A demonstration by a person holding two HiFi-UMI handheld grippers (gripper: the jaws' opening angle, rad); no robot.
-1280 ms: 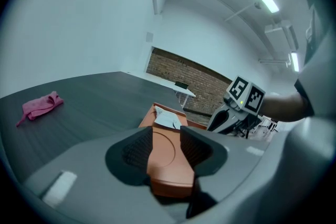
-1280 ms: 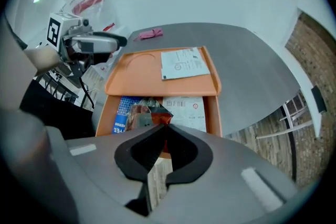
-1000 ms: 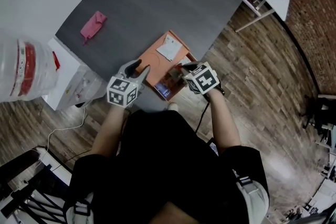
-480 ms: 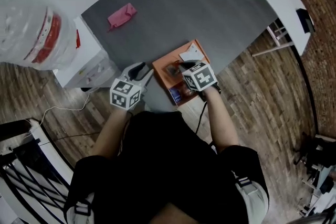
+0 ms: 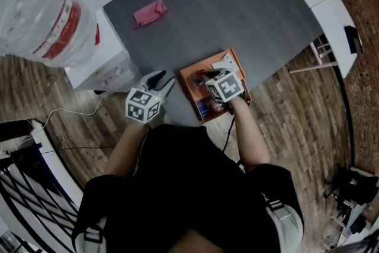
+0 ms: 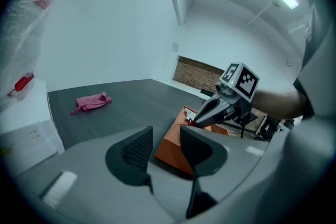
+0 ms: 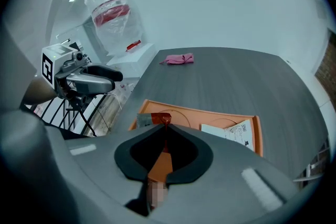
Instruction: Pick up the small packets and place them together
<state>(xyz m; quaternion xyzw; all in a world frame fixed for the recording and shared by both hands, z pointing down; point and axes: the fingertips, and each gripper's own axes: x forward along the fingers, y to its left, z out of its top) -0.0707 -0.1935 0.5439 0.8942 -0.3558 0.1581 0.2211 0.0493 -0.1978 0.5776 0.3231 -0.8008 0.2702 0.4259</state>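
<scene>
Dark grey tabletop [image 5: 237, 3] fills the middle of the head view, and a flat orange tray [image 5: 186, 75] is set at its near edge, within reach of both hands. The right gripper [image 7: 165, 123] is angled steeply down over the tray's near left part, its jaws pinched together on the corner of a small red-brown packet [image 7: 149, 119]. So thin a thing is best caught by an edge, which is judged to be why only the very tips are used. Whether the packet is lifted clear of the tray cannot be told.

A white paper packet [image 7: 234, 131] lies flat in the tray's far right corner, well apart from the held one, and a bluish packet [image 5: 202, 108] is seen at the tray's near end. The carry is therefore judged to be toward one of these, so that the packets are gathered in one spot.

The left gripper [image 6: 165, 135] is held just beside the tray's left side with its jaws spread and nothing between them, apparently kept ready. A pink cloth [image 5: 149, 12] lies far off on the table and is not involved
</scene>
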